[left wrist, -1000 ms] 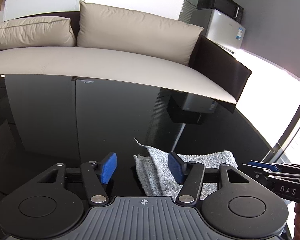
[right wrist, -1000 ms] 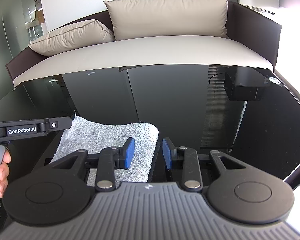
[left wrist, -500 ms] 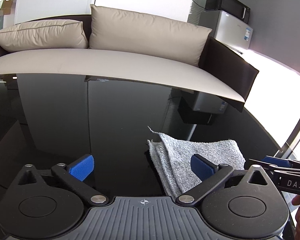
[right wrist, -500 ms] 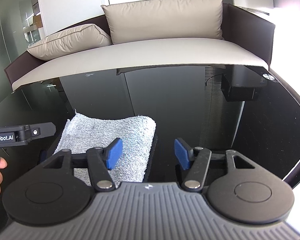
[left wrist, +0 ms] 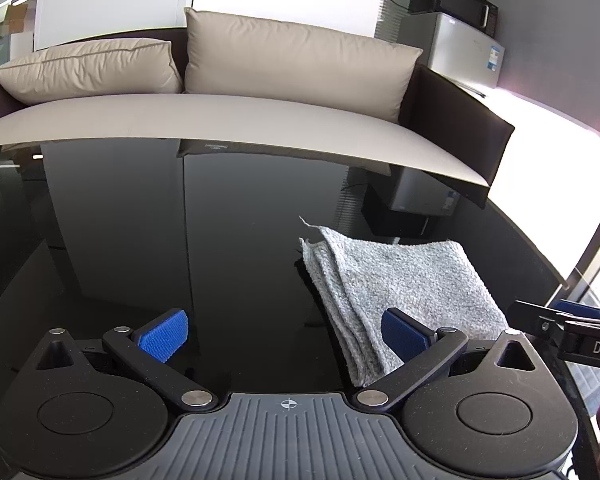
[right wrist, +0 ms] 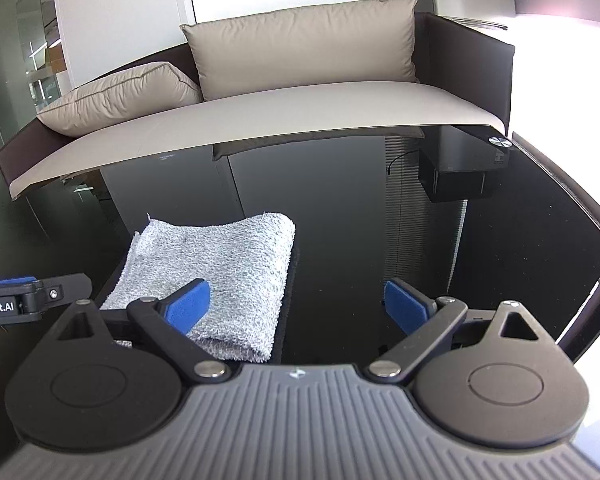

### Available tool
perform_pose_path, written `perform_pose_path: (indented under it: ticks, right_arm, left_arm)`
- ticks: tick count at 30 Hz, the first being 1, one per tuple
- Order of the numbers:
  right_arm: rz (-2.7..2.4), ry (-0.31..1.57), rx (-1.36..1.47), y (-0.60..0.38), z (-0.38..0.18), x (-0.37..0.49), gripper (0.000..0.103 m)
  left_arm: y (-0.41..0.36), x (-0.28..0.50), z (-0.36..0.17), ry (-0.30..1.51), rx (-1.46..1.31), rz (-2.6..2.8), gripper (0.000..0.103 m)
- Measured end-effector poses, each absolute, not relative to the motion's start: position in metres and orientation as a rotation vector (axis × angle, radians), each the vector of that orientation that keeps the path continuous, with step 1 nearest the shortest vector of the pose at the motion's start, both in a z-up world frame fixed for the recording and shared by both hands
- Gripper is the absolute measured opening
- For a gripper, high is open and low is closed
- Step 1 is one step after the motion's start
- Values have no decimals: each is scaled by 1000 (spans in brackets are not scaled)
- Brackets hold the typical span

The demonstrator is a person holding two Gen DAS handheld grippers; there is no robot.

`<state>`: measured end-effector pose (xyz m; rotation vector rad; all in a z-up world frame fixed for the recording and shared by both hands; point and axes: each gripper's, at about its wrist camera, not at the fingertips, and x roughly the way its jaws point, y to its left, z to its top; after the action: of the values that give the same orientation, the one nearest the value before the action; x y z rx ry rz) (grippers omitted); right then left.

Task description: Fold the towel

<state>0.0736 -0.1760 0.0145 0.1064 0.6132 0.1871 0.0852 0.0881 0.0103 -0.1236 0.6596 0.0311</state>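
We see the folded grey towel (left wrist: 404, 280) on the black glass table (left wrist: 140, 240), before the sofa (left wrist: 260, 120). Our left gripper (left wrist: 286, 336) gapes empty; right gripper (right wrist: 296, 306), opening, grips nothing. Only the left view shows the stacked edges.

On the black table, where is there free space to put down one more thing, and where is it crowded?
Free: the black table left of the folded towel, up to the sofa; also the table right of the towel, toward the round metal disc. Crowded: around the towel, where the left gripper and the right gripper, jaws opening, hang empty.
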Motion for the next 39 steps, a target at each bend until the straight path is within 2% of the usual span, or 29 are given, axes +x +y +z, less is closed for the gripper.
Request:
perform_pose_path:
  ticks: [39]
  right_arm:
    - [215, 587, 81, -174, 17, -18, 98]
  left_arm:
    - [79, 1, 19, 589, -69, 47, 102]
